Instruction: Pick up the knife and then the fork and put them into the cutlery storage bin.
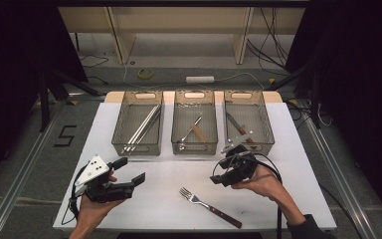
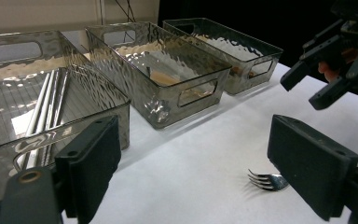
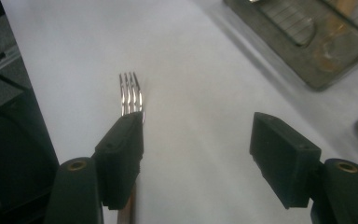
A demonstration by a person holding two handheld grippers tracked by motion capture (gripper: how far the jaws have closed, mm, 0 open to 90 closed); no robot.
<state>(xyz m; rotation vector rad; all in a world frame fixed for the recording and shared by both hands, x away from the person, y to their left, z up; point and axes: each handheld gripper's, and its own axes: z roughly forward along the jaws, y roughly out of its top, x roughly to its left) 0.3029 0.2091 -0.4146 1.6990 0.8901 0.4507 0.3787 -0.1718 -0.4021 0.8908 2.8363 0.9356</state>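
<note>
We are sorting cutlery into three bins. The left bin (image 1: 138, 130) is holding steel rods, the middle bin (image 1: 194, 128) what looks like a wooden-handled piece, the right bin (image 1: 248, 124) a knife. One fork (image 1: 210, 207) is lying loose on the white table (image 1: 298, 149), near its front edge. We are holding the right gripper (image 1: 220, 172) over the table, jaws spread and empty. The left gripper (image 1: 129, 170) is waiting spread wide, empty. The fork is left to bin.

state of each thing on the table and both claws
fork: flat on the table, untouched
left bin: holds metal rods
middle bin: holds a utensil
right bin: holds a knife
left claw: open, holding nothing
right claw: open, holding nothing, near the fork
</note>
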